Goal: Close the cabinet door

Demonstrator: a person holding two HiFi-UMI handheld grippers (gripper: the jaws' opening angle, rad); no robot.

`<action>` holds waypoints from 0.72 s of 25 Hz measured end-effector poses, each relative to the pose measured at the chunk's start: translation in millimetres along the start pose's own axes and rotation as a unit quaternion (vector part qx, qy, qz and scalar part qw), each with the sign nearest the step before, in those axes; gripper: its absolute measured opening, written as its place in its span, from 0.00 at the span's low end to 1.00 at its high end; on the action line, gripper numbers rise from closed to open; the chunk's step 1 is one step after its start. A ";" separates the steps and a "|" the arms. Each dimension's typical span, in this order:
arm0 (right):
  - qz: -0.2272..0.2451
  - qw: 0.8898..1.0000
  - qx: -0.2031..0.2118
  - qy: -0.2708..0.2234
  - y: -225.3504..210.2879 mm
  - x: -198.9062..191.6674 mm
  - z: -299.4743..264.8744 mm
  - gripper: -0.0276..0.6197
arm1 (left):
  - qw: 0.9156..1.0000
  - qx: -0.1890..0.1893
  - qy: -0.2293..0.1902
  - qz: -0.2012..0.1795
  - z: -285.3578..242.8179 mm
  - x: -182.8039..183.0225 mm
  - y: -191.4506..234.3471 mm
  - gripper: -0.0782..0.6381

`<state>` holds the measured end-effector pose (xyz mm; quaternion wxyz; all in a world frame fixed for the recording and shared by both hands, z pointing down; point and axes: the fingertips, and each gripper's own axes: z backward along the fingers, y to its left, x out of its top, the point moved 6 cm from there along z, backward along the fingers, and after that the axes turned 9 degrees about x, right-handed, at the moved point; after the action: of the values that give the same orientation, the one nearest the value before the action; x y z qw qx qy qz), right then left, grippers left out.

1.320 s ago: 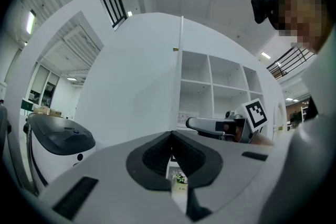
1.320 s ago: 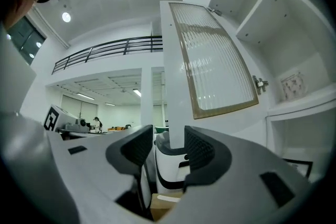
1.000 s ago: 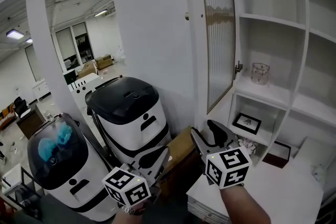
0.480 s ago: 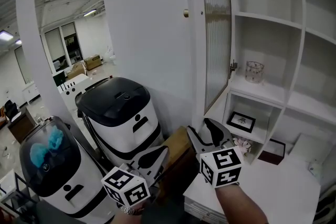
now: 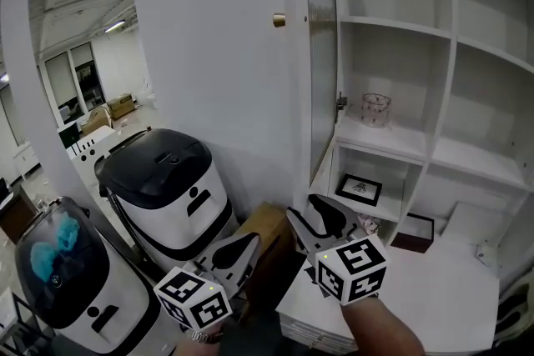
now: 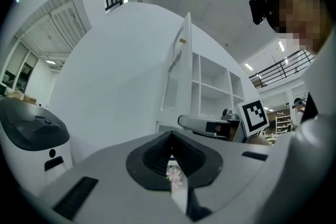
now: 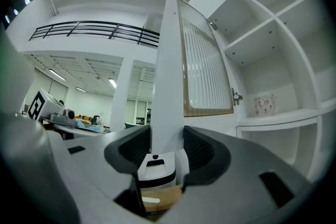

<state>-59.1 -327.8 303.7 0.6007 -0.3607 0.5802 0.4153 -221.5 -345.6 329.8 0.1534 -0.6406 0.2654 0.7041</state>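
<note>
The cabinet door (image 5: 319, 79), white-framed with ribbed glass and a brass knob (image 5: 279, 19), stands swung out from the white shelf cabinet (image 5: 434, 37), nearly edge-on in the head view. My right gripper (image 5: 304, 206) is open below the door's lower corner, and its jaws have just been closing a little. In the right gripper view the door's edge (image 7: 167, 76) lines up with the gap of the right gripper (image 7: 167, 136), but the pads touch nothing. My left gripper (image 5: 250, 242) hangs lower left, shut and empty. The left gripper (image 6: 170, 136) faces the door (image 6: 181, 65).
Two white machines with black lids (image 5: 163, 179) (image 5: 54, 267) stand against the wall at left, with a cardboard box (image 5: 263, 228) beside them. A glass jar (image 5: 375, 108) and a framed picture (image 5: 359, 189) sit on shelves. A white counter (image 5: 434, 296) lies below right.
The head view has swung right: door, machines and wall opening slid left in the picture, and the door now looks narrower. The left gripper shifted slightly; the right stayed.
</note>
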 end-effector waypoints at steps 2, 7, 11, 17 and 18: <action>0.002 1.000 -0.001 0.002 -2.1 0.9 7.9 0.33 | 1.000 -0.010 0.003 0.001 -5.4 -2.5 -5.2 0.12; 0.003 1.000 -0.014 0.002 -9.0 1.2 29.3 0.30 | 1.000 -0.031 0.004 0.003 -16.8 -4.4 -15.6 0.12; -0.005 1.000 -0.029 0.000 -15.1 0.8 48.4 0.27 | 0.999 -0.052 0.004 0.004 -23.7 -6.0 -25.1 0.12; -0.010 0.998 -0.064 -0.003 -31.3 1.2 79.3 0.20 | 0.997 -0.079 0.009 0.007 -38.4 -9.9 -40.8 0.12; -0.010 0.997 -0.072 -0.003 -34.9 1.1 84.6 0.19 | 0.996 -0.084 0.008 0.008 -41.7 -9.9 -43.7 0.12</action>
<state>6.5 -264.0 306.5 0.5791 -0.4077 0.5430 0.4512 -161.7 -332.7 330.1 0.0911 -0.6548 0.2120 0.7197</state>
